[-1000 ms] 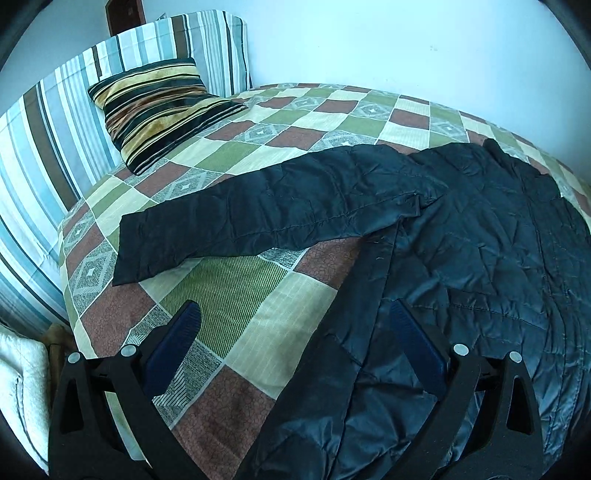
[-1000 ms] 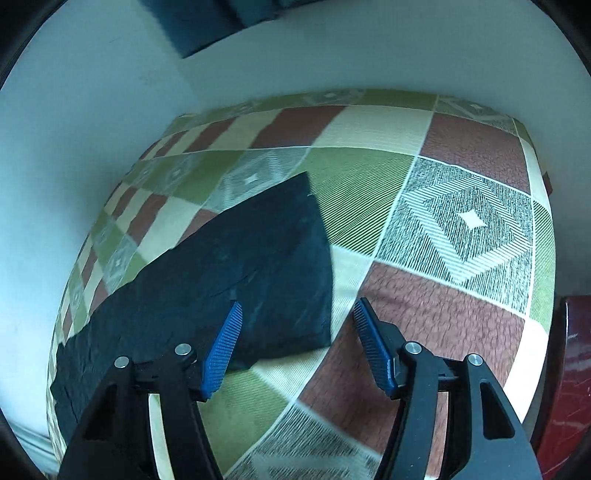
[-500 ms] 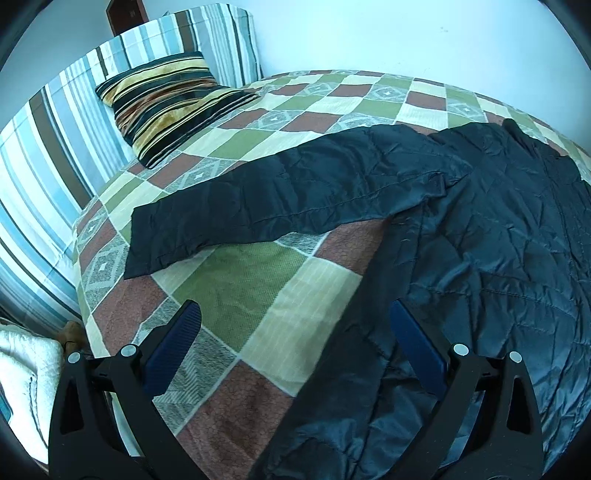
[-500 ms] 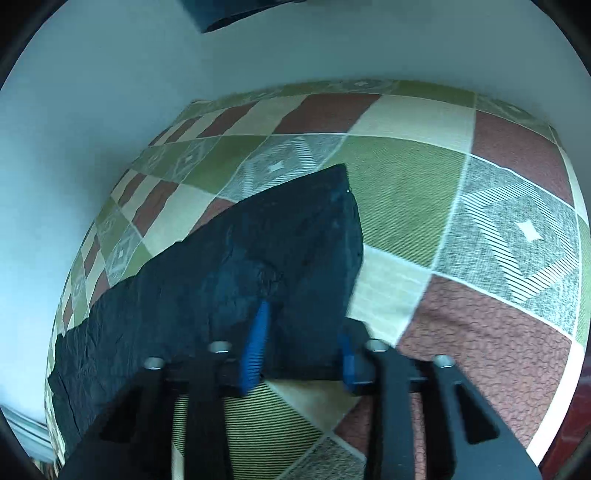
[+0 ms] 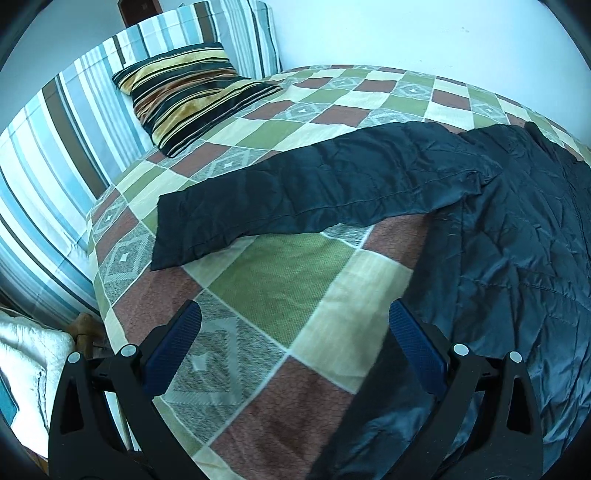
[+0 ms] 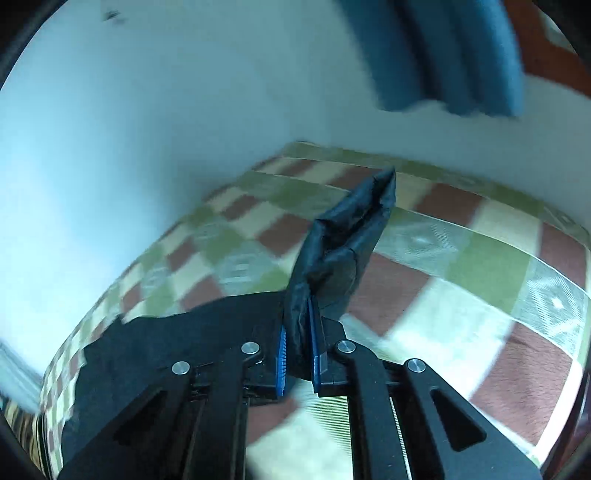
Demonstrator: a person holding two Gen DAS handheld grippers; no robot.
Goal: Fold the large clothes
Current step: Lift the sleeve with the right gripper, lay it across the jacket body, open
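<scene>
**Dark Jacket on a Checked Bedspread**

The jacket (image 5: pixel 517 236) was dark navy, almost black, with a faint quilted sheen. Beneath the fingers (image 5: pixel 173 347), which were black with blue ribbed pads, the bedspread (image 5: pixel 280 280) showed checks of olive green, rust brown, cream and grey diamond print. Beyond the fingers a pillow (image 5: pixel 192 92) carried black, gold and amber stripes, against a headboard cover (image 5: pixel 55 147) striped blue, white and brown. The wall (image 5: pixel 406 33) was pale blue-white.
</scene>
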